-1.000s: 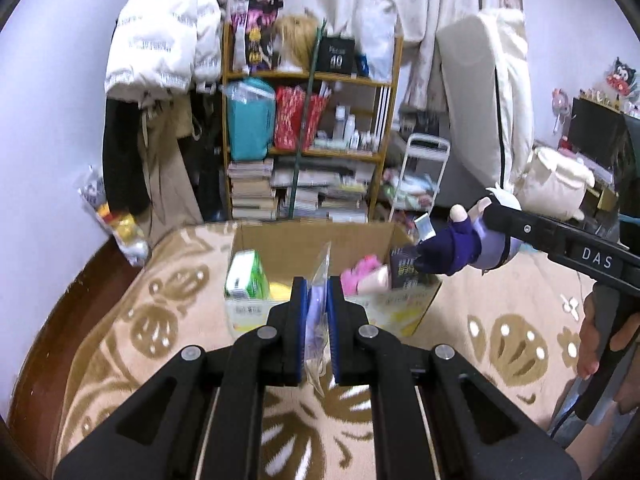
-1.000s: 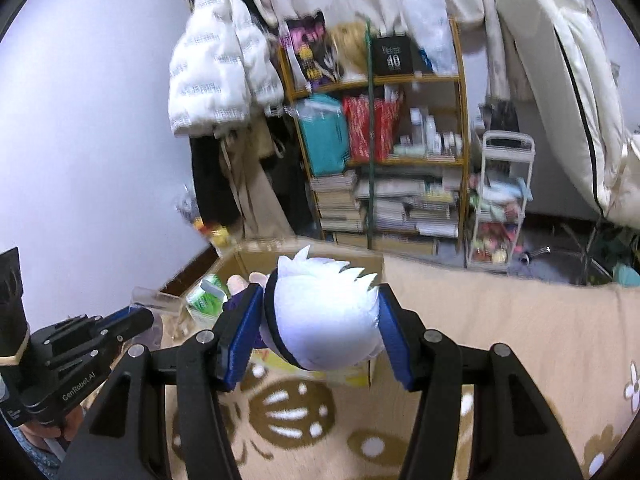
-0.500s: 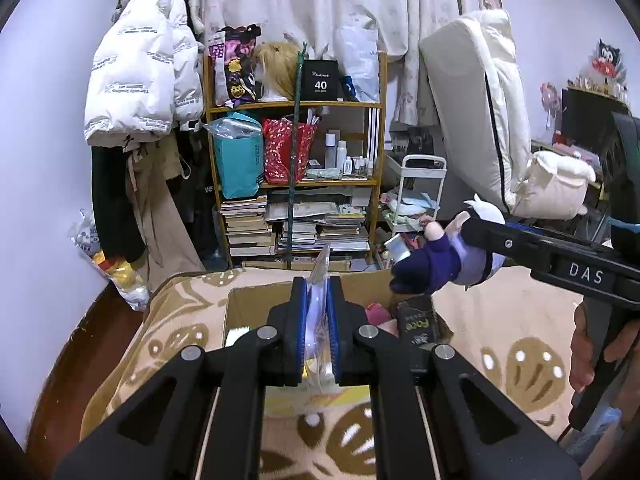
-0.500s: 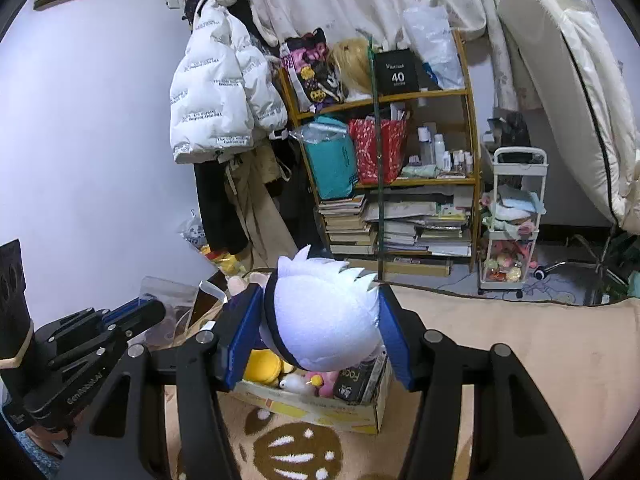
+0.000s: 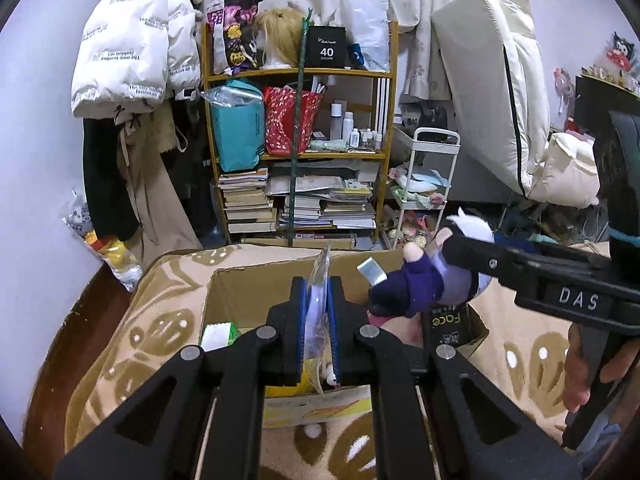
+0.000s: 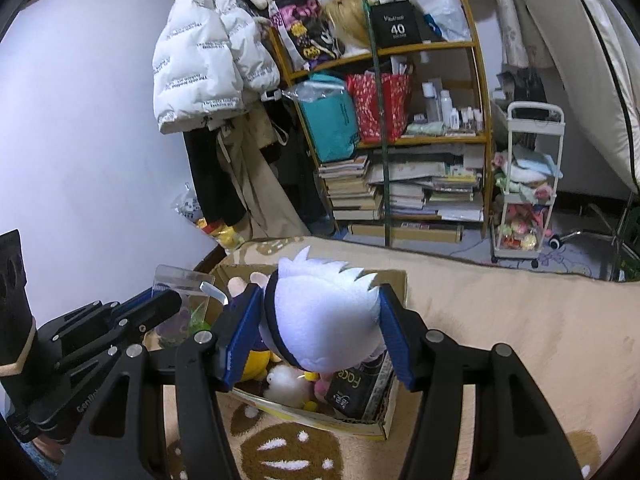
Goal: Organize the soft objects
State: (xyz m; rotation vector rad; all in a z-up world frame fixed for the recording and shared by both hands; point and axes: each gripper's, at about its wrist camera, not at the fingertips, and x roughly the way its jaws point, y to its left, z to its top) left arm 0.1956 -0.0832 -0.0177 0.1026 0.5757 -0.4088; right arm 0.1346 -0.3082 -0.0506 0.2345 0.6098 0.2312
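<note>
The left claw (image 5: 318, 320) is clamped on a clear flat plastic zip bag (image 5: 319, 280), which stands upright between its blue pads above the open brown cardboard box (image 5: 248, 292). The right claw (image 6: 316, 328) is clamped on the white spiky-haired plush doll in dark purple clothes (image 6: 320, 320), gripping its head from both sides; in the left wrist view the doll (image 5: 424, 288) hangs at 3 o'clock of the bag, over the box's right side.

The box (image 6: 396, 280) sits on a beige blanket with brown leaf shapes (image 6: 520, 332). Inside it, seen from the right wrist view, lie a white fluffy plush (image 6: 286, 386) at 6 o'clock of the doll, a yellow plush (image 6: 256, 362) at its 8 o'clock, a pink soft toy (image 6: 320, 388) just beside the white one, and a black packet printed "Face" (image 6: 356, 388) leaning against the right wall. A green and white carton (image 5: 218, 334) stands in the box's left corner, at 9 o'clock of the left claw.

Beyond the blanket, at 12 o'clock, stands a wooden shelf unit stacked with books and bags (image 5: 300, 152).
</note>
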